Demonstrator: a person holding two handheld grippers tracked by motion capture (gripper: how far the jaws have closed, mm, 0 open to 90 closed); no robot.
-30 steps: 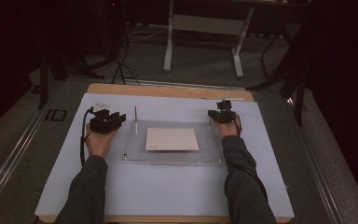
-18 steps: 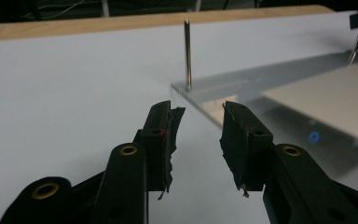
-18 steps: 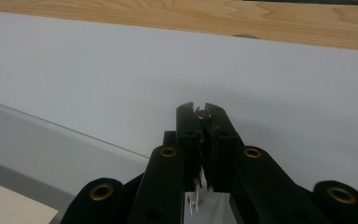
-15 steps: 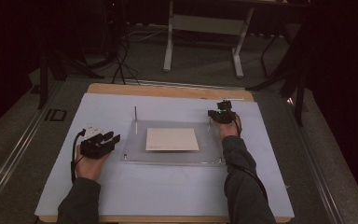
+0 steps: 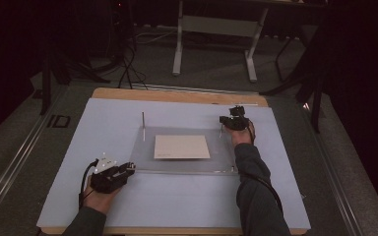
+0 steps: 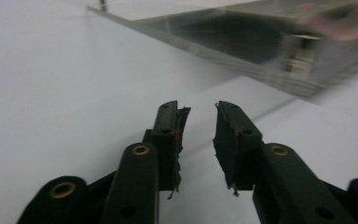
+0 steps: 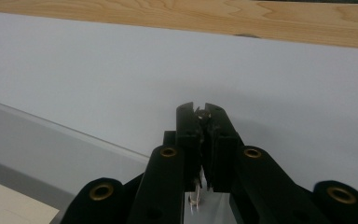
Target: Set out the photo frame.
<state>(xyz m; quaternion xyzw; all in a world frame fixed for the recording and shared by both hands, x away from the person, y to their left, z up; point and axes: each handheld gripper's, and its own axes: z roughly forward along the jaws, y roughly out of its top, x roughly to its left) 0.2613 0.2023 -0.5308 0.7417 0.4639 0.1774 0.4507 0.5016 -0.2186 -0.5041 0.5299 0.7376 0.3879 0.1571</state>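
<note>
From the high view the clear plate (image 5: 184, 150) lies mid-worktop (image 5: 103, 123), the right tongs (image 5: 228, 121) pinching the thin pin (image 5: 220, 130) at its far right corner, seemingly to steady it; in the left gripper view the left tongs (image 6: 200, 114), half-open and empty, have just been narrowing near the plate's near left corner; in the right gripper view the jaws clamp the pin.

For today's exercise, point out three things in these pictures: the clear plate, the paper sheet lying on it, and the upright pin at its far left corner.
Clear plate (image 5: 142, 155): high view, bare left margin.
Paper sheet (image 5: 182, 147): high view, sheet's middle.
Upright pin (image 5: 143, 119): high view, mid-shaft.
</note>
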